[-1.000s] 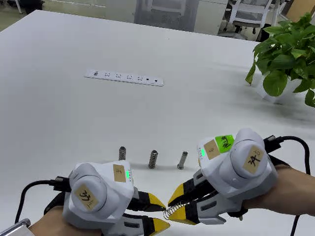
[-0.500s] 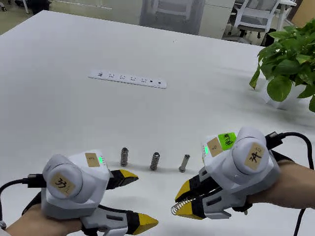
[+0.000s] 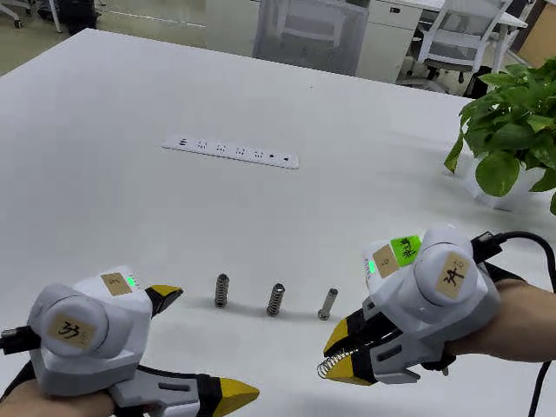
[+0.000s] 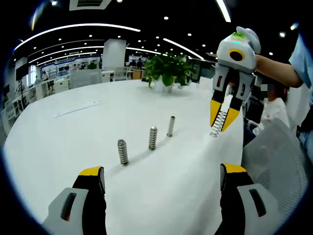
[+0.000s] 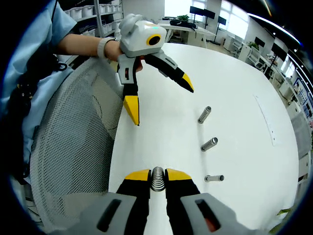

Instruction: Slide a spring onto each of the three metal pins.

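Three short metal pins stand in a row on the white table [image 3: 104, 174]. The left pin [image 3: 221, 290] and the middle pin [image 3: 276, 299] each carry a spring. The right pin [image 3: 327, 304] is bare, as the right gripper view confirms for this bare pin [image 5: 213, 178]. My right gripper [image 3: 334, 356] hovers just right of and in front of the row, shut on a loose spring [image 5: 157, 178]. My left gripper [image 3: 207, 343] is open wide at the row's left, with nothing between its fingers. Its own view shows the left gripper [image 4: 161, 171] facing the pins and the held spring [image 4: 216, 125].
A white power strip [image 3: 231, 151] lies further back on the table. A potted green plant [image 3: 512, 130] stands at the right edge. Office chairs sit beyond the far edge, and a grey mesh chair [image 5: 73, 147] is at the near side.
My left gripper has drawn away to the left, and its jaws have spread much wider. The right gripper still holds the spring in about the same place.
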